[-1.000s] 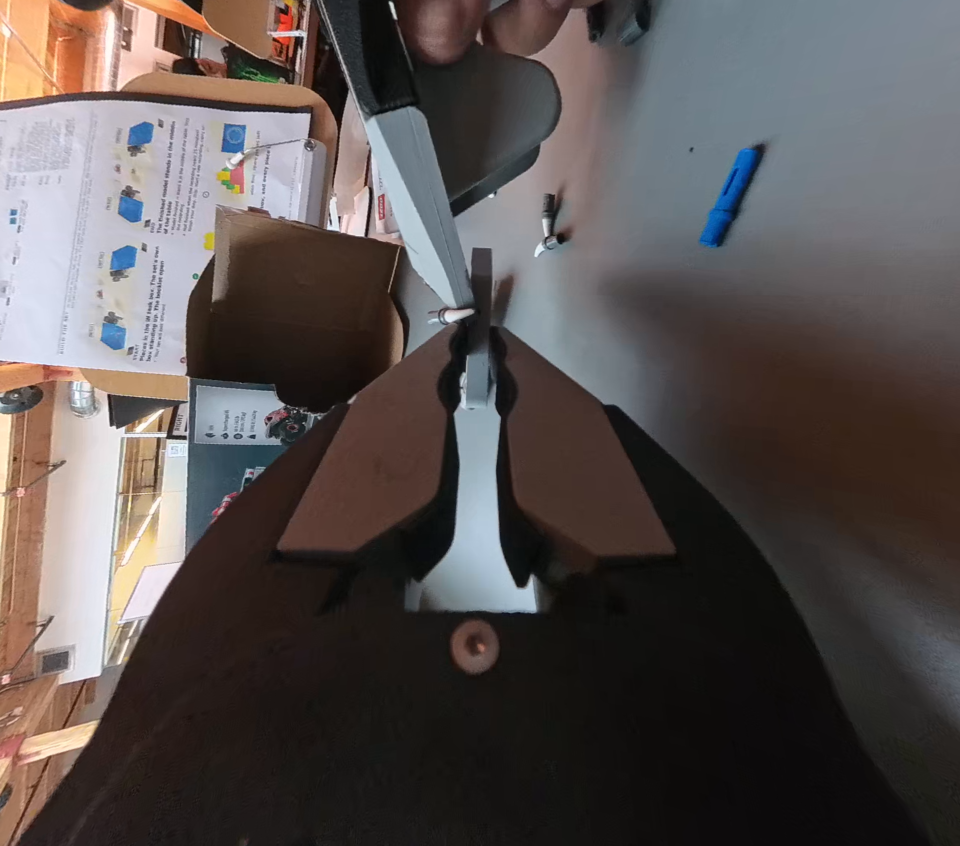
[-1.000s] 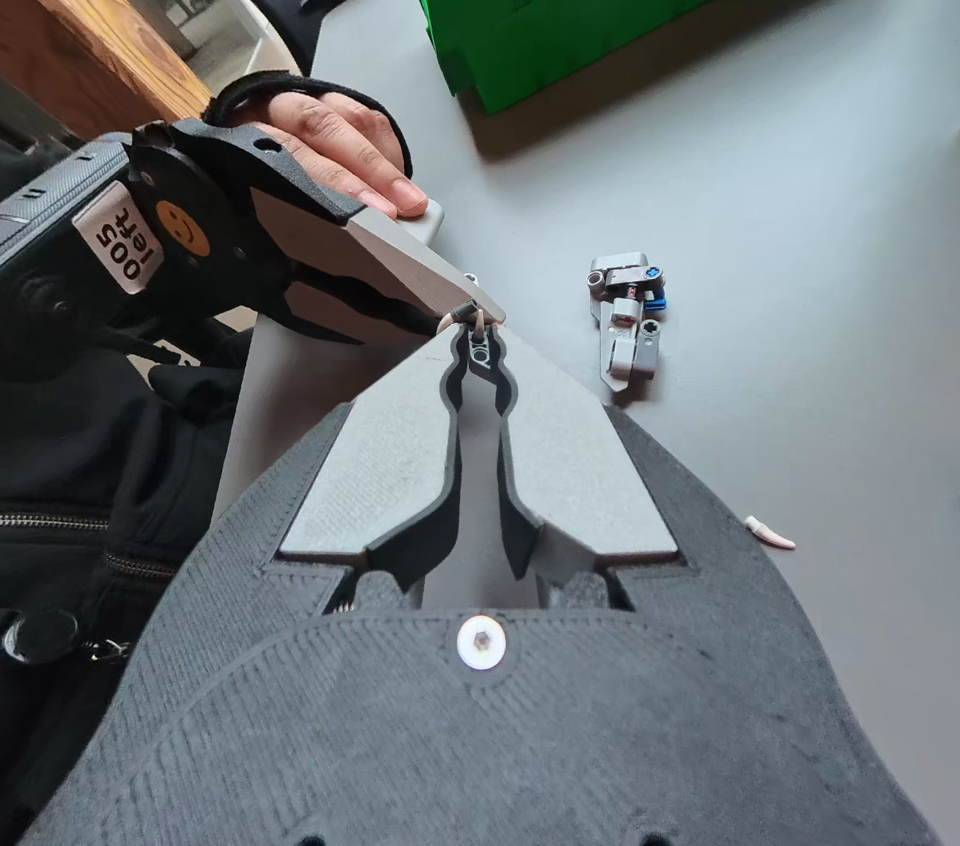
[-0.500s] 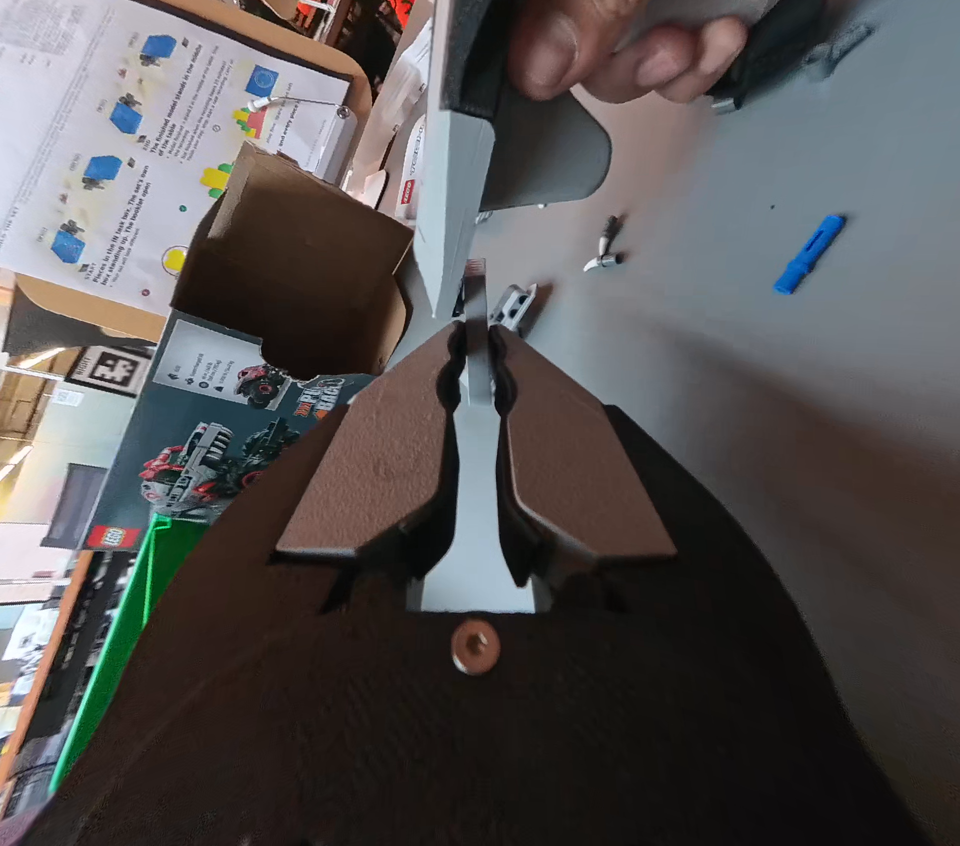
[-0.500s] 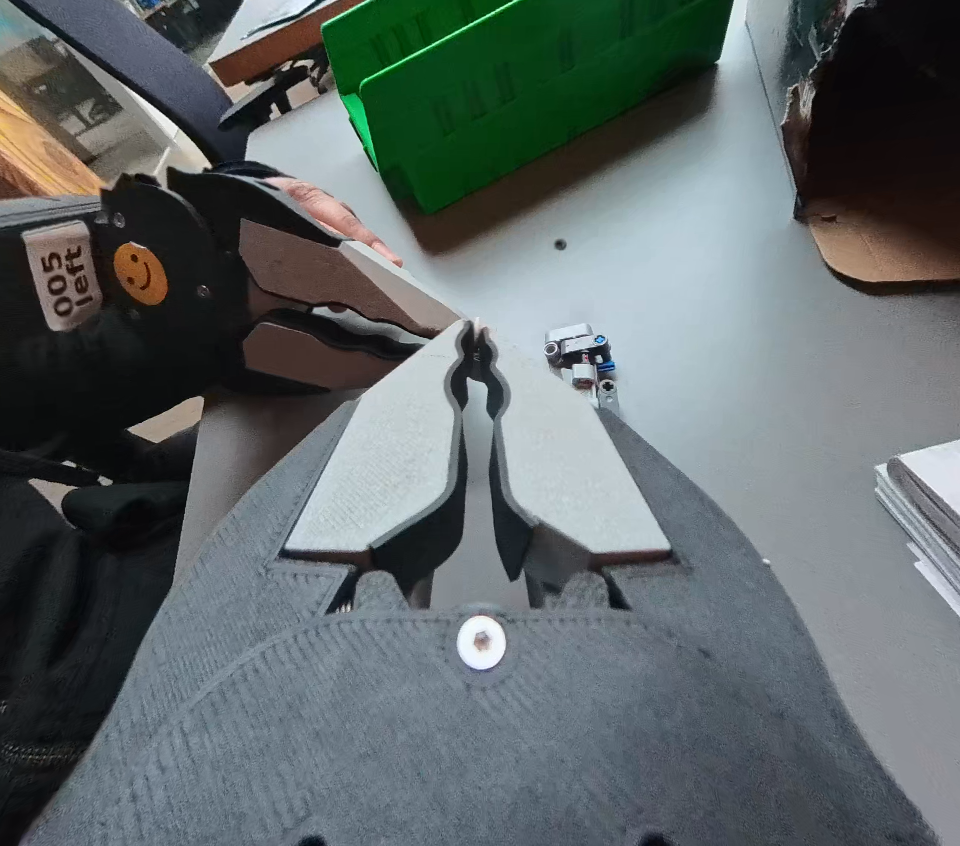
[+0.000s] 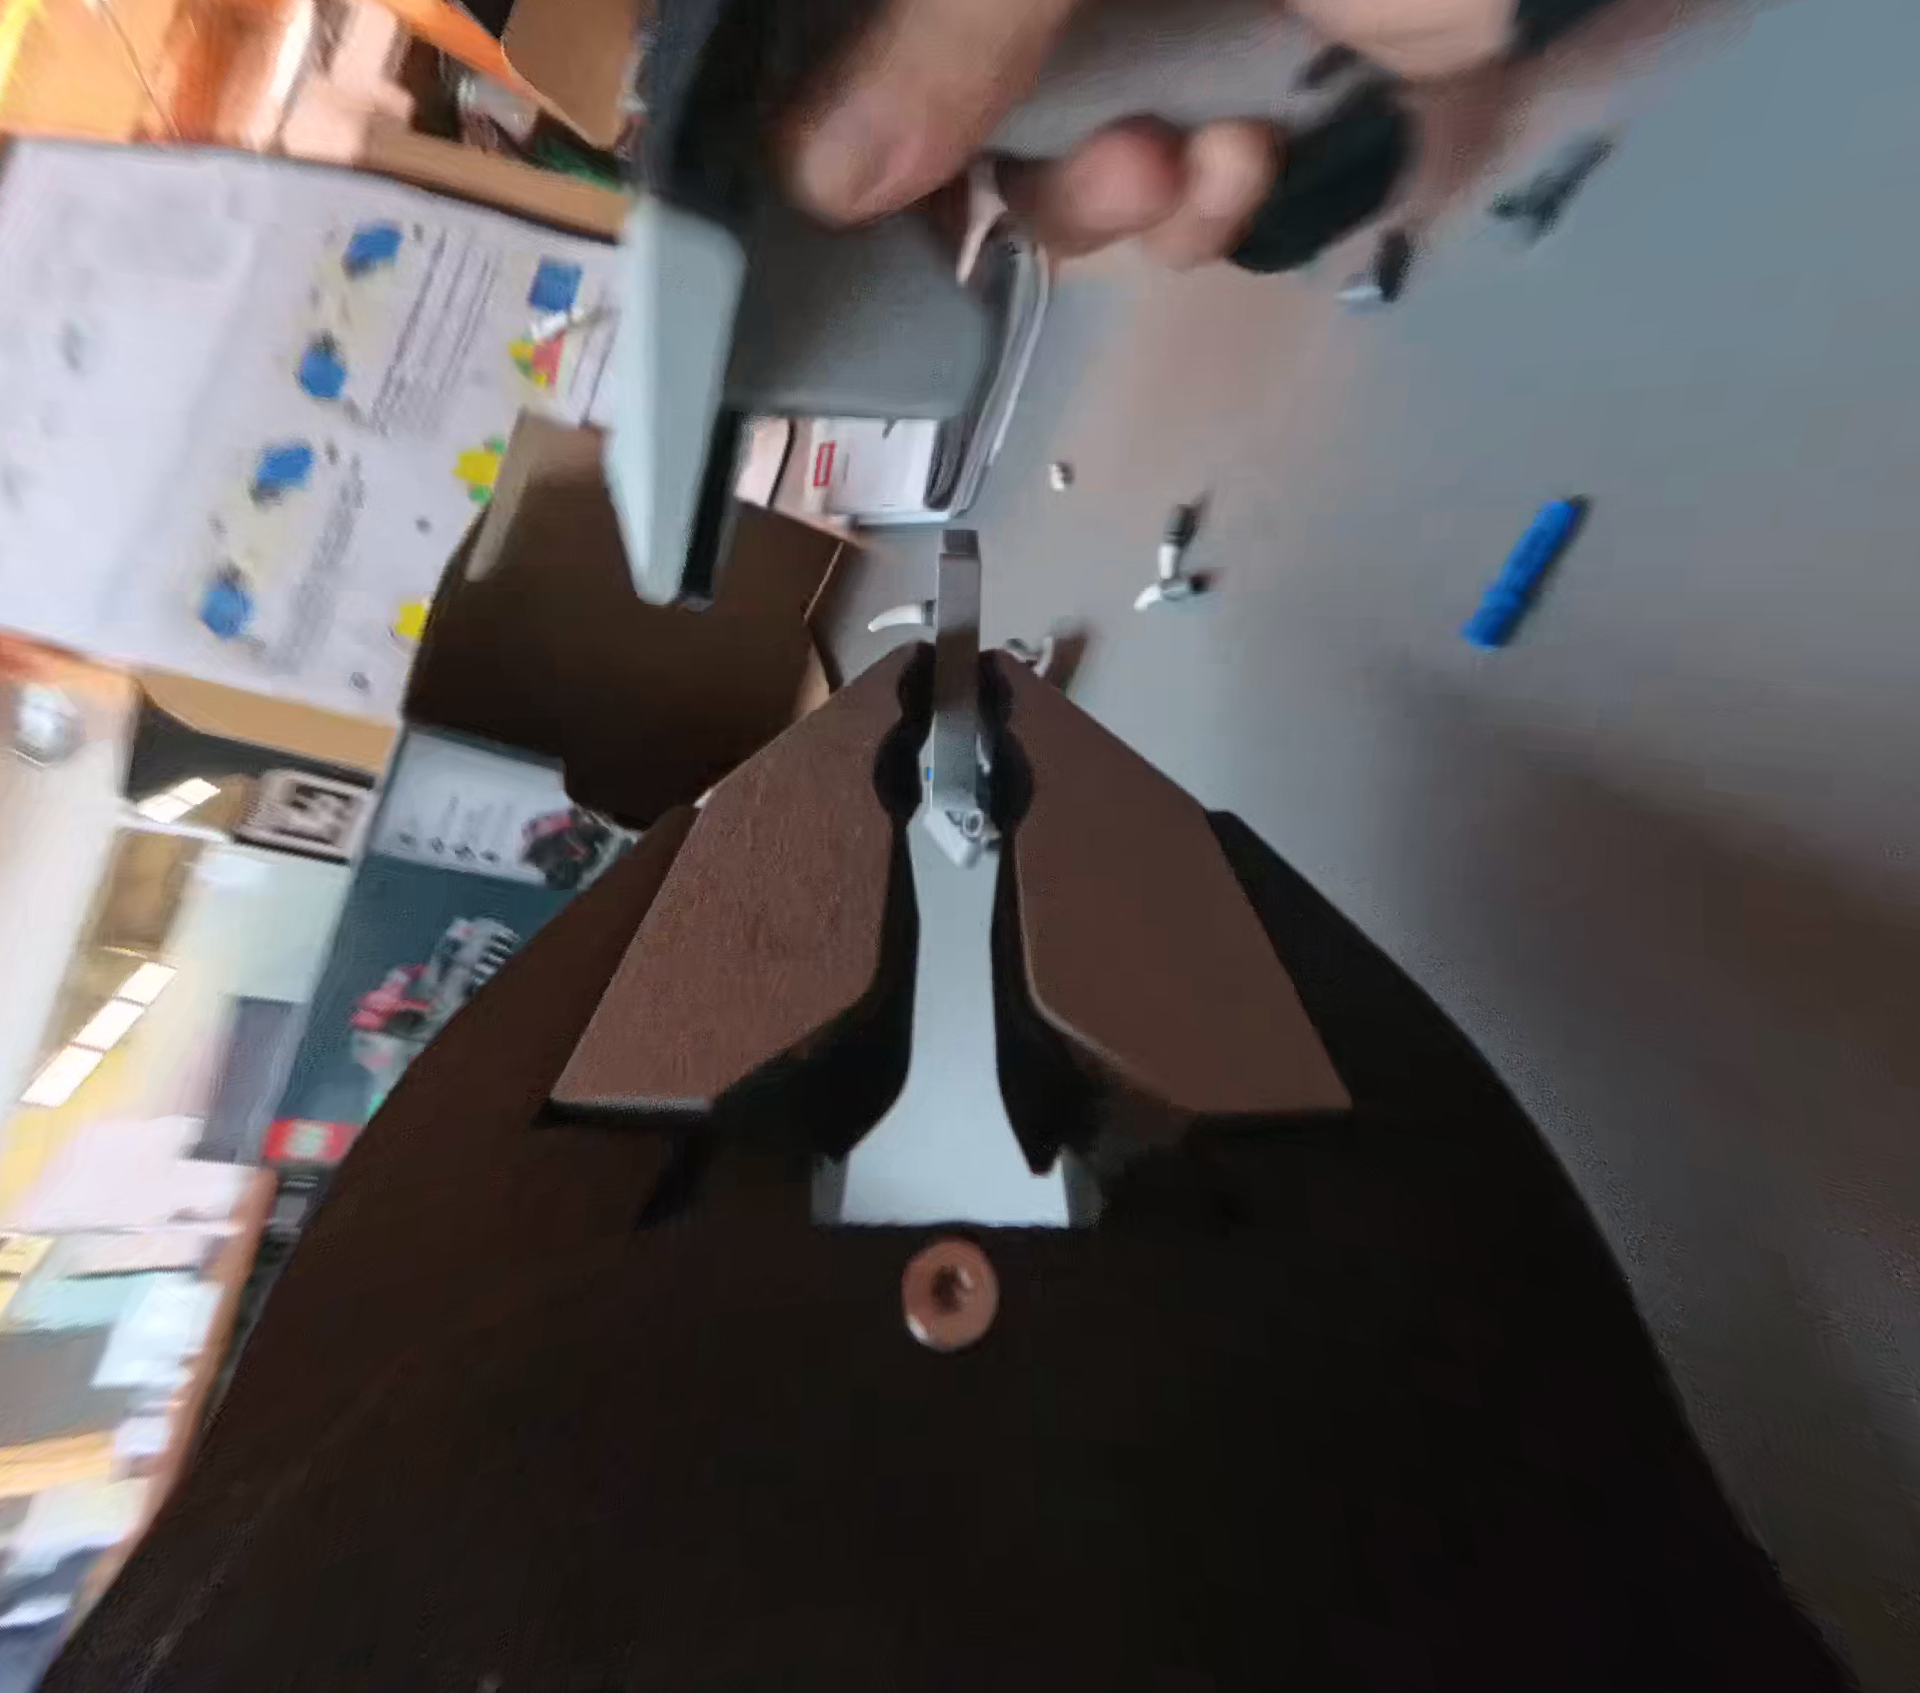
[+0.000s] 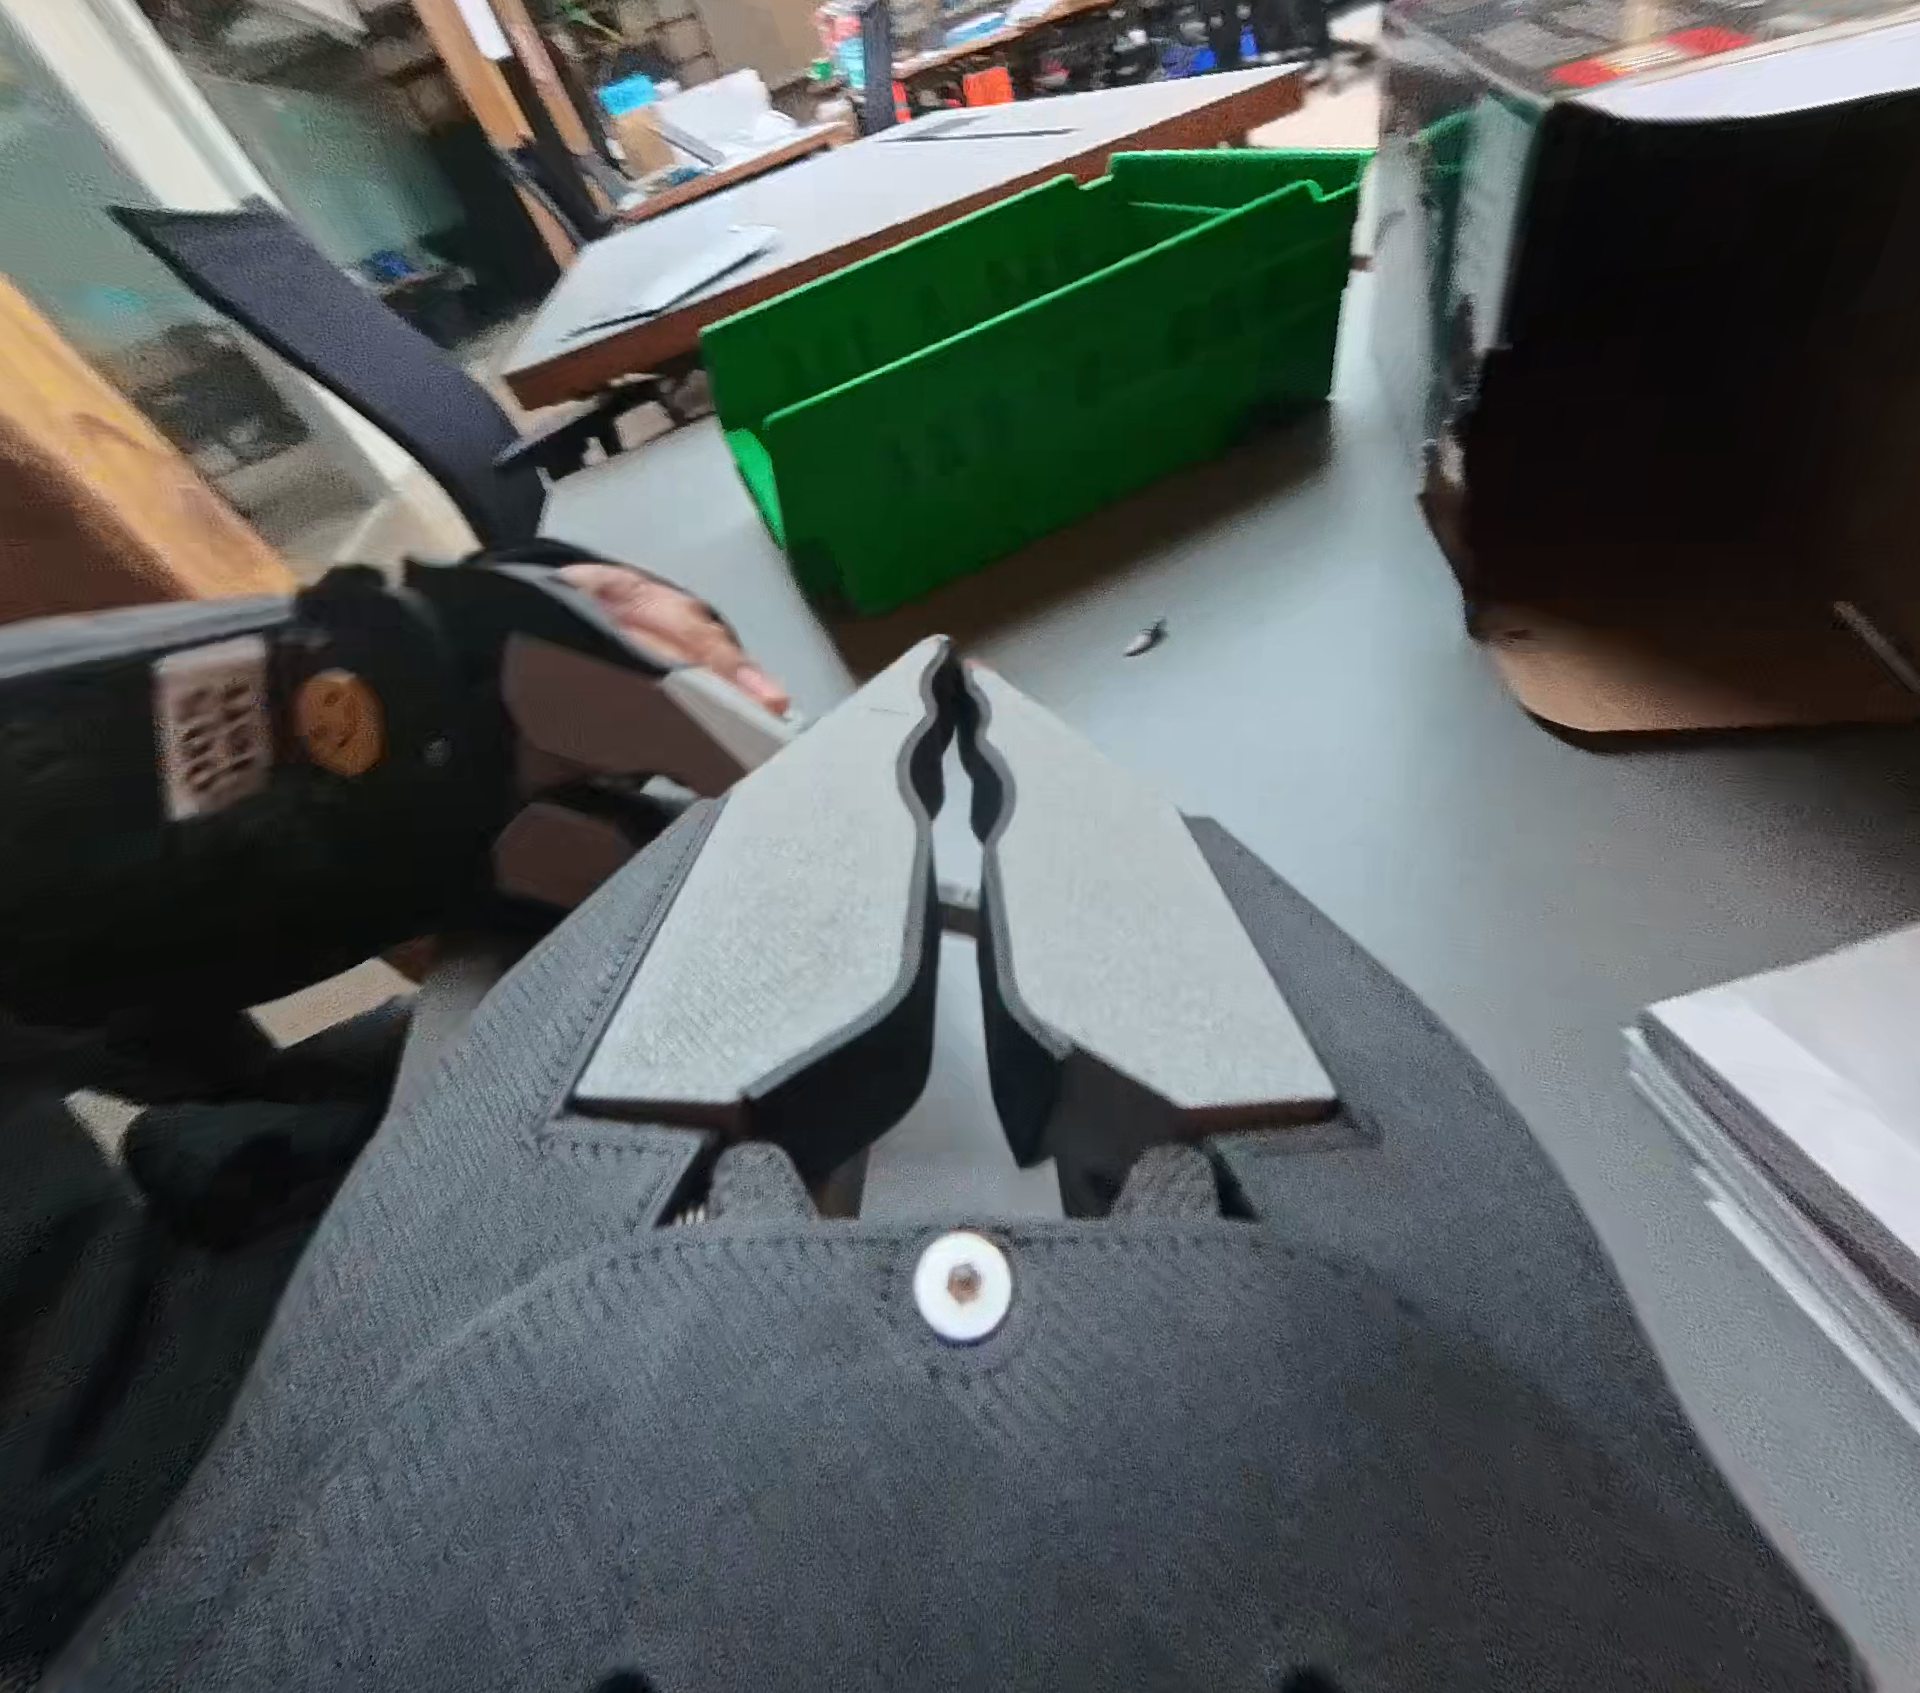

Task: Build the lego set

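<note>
Between the left gripper's [image 5: 954, 669] pinching fingers stands a slim grey lego piece [image 5: 957, 604]; right gripper's [image 6: 954, 669] fingers pressed together, empty.

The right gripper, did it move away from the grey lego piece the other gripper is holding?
Yes. The right gripper has pulled up and away from the grey lego piece; it touched that piece before, and now hangs apart, nearer the cardboard box.

2 close, blurry views, table [image 5: 1558, 812] probably shared

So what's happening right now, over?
Left gripper shut on slim grey lego piece. Right gripper shut, nothing visible in it, raised off grey table. Nothing between them.
</note>
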Available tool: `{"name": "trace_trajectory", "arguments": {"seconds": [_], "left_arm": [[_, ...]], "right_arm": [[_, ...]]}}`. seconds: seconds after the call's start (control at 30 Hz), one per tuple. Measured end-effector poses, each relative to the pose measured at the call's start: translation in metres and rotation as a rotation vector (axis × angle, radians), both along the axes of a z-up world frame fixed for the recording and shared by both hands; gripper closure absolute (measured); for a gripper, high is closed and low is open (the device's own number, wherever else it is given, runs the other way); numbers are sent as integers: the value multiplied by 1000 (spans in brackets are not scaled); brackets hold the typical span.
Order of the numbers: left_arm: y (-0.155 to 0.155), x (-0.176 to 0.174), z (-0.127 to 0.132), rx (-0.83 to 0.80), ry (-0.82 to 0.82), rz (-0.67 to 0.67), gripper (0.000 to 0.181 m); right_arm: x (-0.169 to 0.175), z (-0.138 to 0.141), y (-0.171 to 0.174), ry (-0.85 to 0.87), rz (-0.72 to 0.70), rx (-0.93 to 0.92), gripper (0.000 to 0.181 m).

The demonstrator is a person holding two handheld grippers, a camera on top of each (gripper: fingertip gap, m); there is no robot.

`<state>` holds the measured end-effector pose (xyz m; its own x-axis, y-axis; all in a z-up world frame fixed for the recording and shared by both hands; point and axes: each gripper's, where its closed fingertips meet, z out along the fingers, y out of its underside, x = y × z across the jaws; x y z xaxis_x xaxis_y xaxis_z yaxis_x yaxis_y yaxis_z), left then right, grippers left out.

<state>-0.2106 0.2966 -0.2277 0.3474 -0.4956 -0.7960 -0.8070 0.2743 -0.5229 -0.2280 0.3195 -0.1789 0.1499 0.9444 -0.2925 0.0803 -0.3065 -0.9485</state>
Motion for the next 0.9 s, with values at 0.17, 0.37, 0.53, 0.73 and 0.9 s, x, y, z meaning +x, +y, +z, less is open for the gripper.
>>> {"name": "trace_trajectory", "arguments": {"seconds": [0.17, 0.37, 0.53, 0.73, 0.9], "left_arm": [[3, -10, 13, 71, -29, 9, 175], [2, -7, 10, 135, 52, -6, 175], [0, -5, 9, 139, 63, -12, 175], [6, -8, 8, 77, -4, 28, 174], [8, -17, 17, 9, -146, 50, 174]], "right_arm": [[0, -15, -12, -129, 98, 32, 172], [6, -29, -26, -222, 226, 15, 173], [5, -31, -30, -212, 278, -1, 177], [2, -28, -24, -214, 223, 36, 181], [4, -18, -18, -107, 186, -53, 181]]}}
